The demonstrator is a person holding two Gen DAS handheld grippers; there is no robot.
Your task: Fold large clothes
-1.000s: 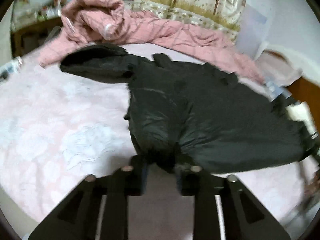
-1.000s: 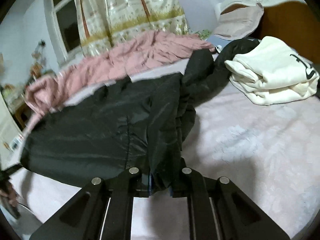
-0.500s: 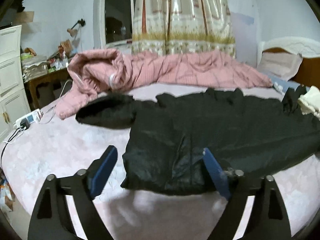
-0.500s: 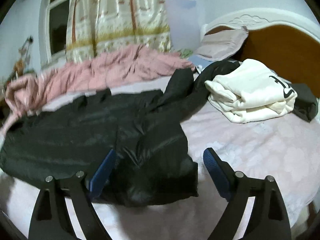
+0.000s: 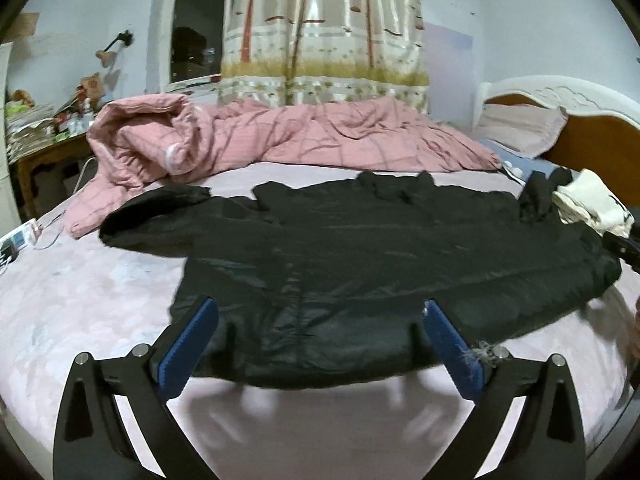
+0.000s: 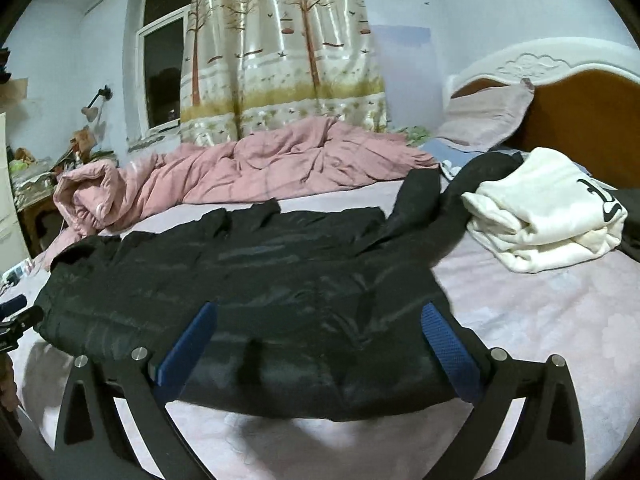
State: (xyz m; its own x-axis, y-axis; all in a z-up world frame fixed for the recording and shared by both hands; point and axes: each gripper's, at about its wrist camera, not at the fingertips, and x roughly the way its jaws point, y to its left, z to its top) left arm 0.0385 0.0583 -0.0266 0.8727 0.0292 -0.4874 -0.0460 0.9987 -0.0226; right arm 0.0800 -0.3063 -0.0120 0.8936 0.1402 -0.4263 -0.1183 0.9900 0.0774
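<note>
A large black padded jacket [image 5: 360, 264] lies spread flat across the pink bed sheet [image 5: 80, 296], one sleeve stretched to the left. It also shows in the right wrist view [image 6: 256, 280], with a sleeve reaching back right. My left gripper [image 5: 318, 332] is open, its blue pads either side of the jacket's near hem, holding nothing. My right gripper [image 6: 320, 340] is open just above the jacket's near right corner, holding nothing.
A rumpled pink quilt [image 5: 280, 140] lies along the far side of the bed. A folded white garment [image 6: 548, 224] sits at the right by the wooden headboard [image 6: 580, 120]. A cluttered side table [image 5: 44, 136] stands at the far left.
Both grippers were shut on the jacket's near hem one second ago. They have opened, let the jacket drop flat, and pulled back and up.
</note>
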